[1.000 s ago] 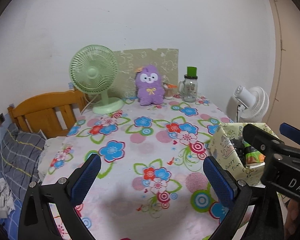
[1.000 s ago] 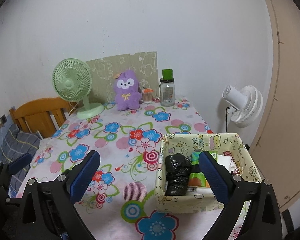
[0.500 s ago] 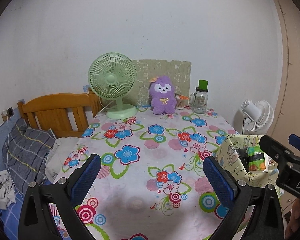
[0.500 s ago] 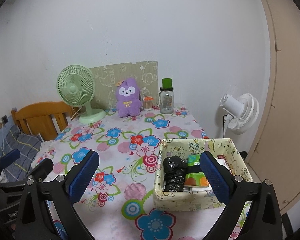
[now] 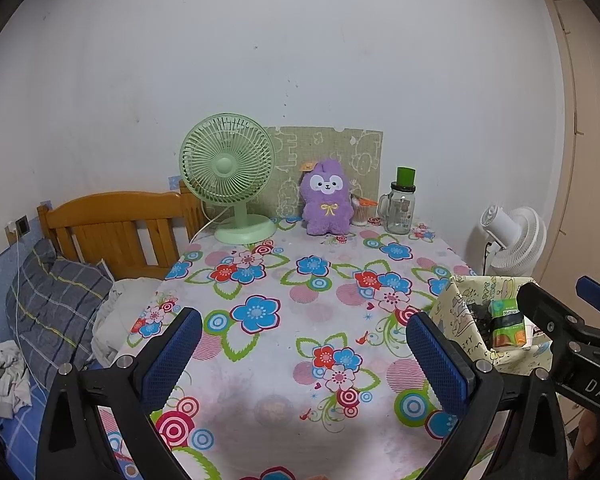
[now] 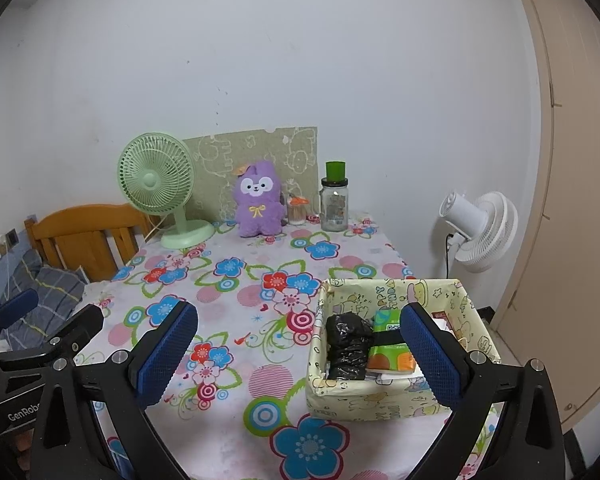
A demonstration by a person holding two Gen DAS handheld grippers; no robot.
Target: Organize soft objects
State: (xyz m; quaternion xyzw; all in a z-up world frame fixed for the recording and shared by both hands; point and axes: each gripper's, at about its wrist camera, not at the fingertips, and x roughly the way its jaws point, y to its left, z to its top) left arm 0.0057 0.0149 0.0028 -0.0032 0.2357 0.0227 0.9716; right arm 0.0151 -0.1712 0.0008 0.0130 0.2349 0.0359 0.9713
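Two hand-held grippers hang above the near edge of a table [image 5: 260, 344] covered in a flowered cloth. The left hand-held gripper [image 5: 304, 354] has its blue-padded fingers spread wide with nothing between them, and the right hand-held gripper [image 6: 300, 354] is spread just as wide and empty, its right finger in front of a fabric storage basket [image 6: 364, 398] printed with cartoon figures. That basket sits on the table's near right corner and holds a crumpled black plastic bag [image 6: 346, 344] on its left side, touching a green and orange tissue pack [image 6: 390, 354] beside it; white items further right are partly hidden by the finger. At the far edge of the table a purple plush toy [image 5: 326, 204] sits upright against a green patterned board [image 5: 364, 156], between a green desk fan [image 5: 230, 184] and a glass jar mug with a green lid [image 5: 400, 204], well apart from the basket. A white floor fan [image 6: 476, 232] stands off the table's right side, and a wooden headboard [image 5: 116, 220] with a grey plaid pillow [image 5: 48, 300] lies to the left.
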